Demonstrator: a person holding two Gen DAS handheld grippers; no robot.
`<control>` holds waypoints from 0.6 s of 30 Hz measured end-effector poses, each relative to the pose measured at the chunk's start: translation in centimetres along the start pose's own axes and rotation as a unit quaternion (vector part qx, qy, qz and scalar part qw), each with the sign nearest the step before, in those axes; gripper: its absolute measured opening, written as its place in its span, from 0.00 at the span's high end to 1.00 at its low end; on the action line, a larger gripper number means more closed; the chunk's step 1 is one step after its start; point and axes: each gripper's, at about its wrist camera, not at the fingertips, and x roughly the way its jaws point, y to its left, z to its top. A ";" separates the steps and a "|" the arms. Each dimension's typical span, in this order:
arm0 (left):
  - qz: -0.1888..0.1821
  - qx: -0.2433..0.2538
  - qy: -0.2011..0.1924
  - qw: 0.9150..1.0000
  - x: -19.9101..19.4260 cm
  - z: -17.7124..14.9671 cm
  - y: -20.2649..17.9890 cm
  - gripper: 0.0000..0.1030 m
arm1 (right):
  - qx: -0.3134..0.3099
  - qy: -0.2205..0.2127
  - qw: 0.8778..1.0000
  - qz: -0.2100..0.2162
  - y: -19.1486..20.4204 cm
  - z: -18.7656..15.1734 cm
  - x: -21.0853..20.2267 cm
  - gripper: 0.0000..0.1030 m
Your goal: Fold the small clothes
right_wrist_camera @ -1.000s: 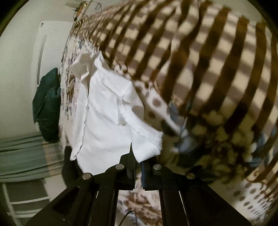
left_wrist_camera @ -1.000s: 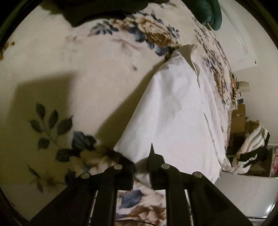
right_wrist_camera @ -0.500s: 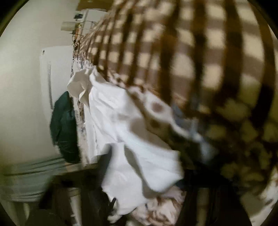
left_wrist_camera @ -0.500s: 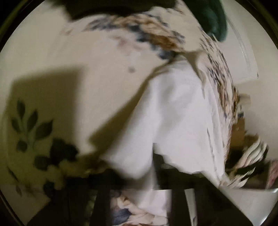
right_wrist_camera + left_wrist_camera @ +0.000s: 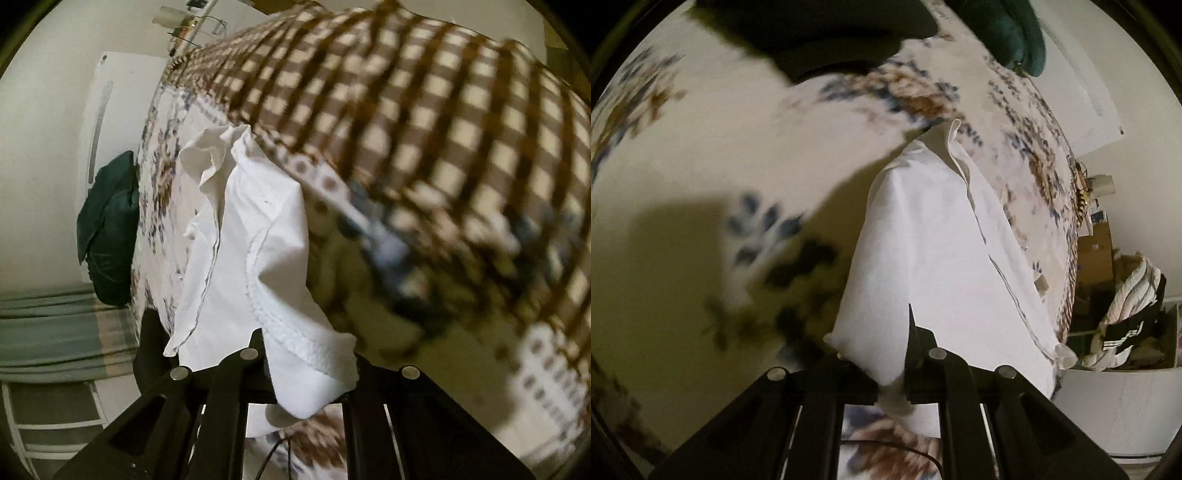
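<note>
A small white collared shirt [image 5: 923, 240] lies lengthwise on the floral bedspread [image 5: 720, 129], collar at the far end. My left gripper [image 5: 891, 371] is shut on its near bottom corner, and the cloth hangs down between the fingers. In the right wrist view the same shirt [image 5: 255, 221] shows its stitched hem. My right gripper [image 5: 306, 373] has that hem corner pinched between its jaws, which are closing. The cloth drapes over the right fingertip and hides it. The near end of the shirt is lifted off the bed.
A brown checked blanket [image 5: 406, 110] covers the bed on the shirt's right. A dark green cushion [image 5: 107, 229] sits at the far end, also the cushion [image 5: 1015, 33]. A basket of clothes [image 5: 1126, 317] stands beyond the bed edge, by a white surface [image 5: 1108, 413].
Both grippers have risen with the shirt's bottom corners in them. The near end of the shirt has lifted off the bedspread and now hangs from the jaws.
</note>
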 end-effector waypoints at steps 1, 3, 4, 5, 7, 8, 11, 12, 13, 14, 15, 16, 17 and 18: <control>0.007 0.001 0.008 1.000 -0.3 -0.5 0.6 0.94 | 0.000 0.005 1.000 -0.003 -0.7 -0.4 -0.9 0.91; 0.014 0.005 0.019 1.000 -0.8 -1.6 1.7 0.93 | -0.002 0.015 1.000 -0.016 -1.6 -1.4 -1.8 0.91; 0.023 0.014 0.032 0.999 -0.3 -2.1 2.2 0.93 | -0.004 0.022 0.999 -0.023 -2.2 -1.8 -1.9 0.91; 0.032 0.015 0.043 0.998 0.0 -2.4 2.9 0.89 | -0.005 0.032 0.999 -0.030 -3.0 -2.2 -1.9 0.91; 0.040 -0.001 0.066 0.997 0.5 -2.7 4.4 0.82 | -0.004 0.067 0.996 -0.058 -5.4 -2.7 -1.0 0.84; 0.055 -0.007 0.073 0.996 0.4 -2.8 4.9 0.73 | -0.001 0.087 0.993 -0.076 -6.1 -2.7 -0.5 0.73; 0.068 0.000 0.080 0.995 -1.2 -2.7 5.5 0.60 | 0.008 0.104 0.991 -0.087 -7.2 -2.6 -1.3 0.50; 0.069 0.005 0.080 0.994 -2.1 -2.5 5.5 0.55 | -0.005 0.095 0.991 -0.095 -6.9 -2.6 -2.2 0.49; 0.066 0.007 0.074 0.995 -2.9 -2.2 5.3 0.55 | -0.016 0.088 0.991 -0.103 -6.4 -2.4 -2.9 0.49; 0.071 0.013 0.070 0.995 -3.6 -2.0 5.0 0.54 | -0.029 0.077 0.990 -0.115 -5.6 -2.2 -3.8 0.49; 0.074 0.018 0.066 0.995 -4.0 -1.6 4.5 0.54 | -0.041 0.064 0.989 -0.123 -4.6 -1.9 -4.6 0.49; 0.063 0.024 0.057 0.996 -4.4 -0.8 3.6 0.54 | -0.053 0.052 0.989 -0.126 -3.5 -1.5 -5.4 0.49; 0.063 0.034 0.052 0.996 -4.5 -0.2 2.7 0.54 | -0.066 0.042 0.989 -0.128 -2.3 -1.1 -6.1 0.49; 0.061 0.045 0.044 0.996 -4.3 0.7 1.6 0.54 | -0.073 0.036 0.989 -0.126 -1.4 -0.7 -6.4 0.49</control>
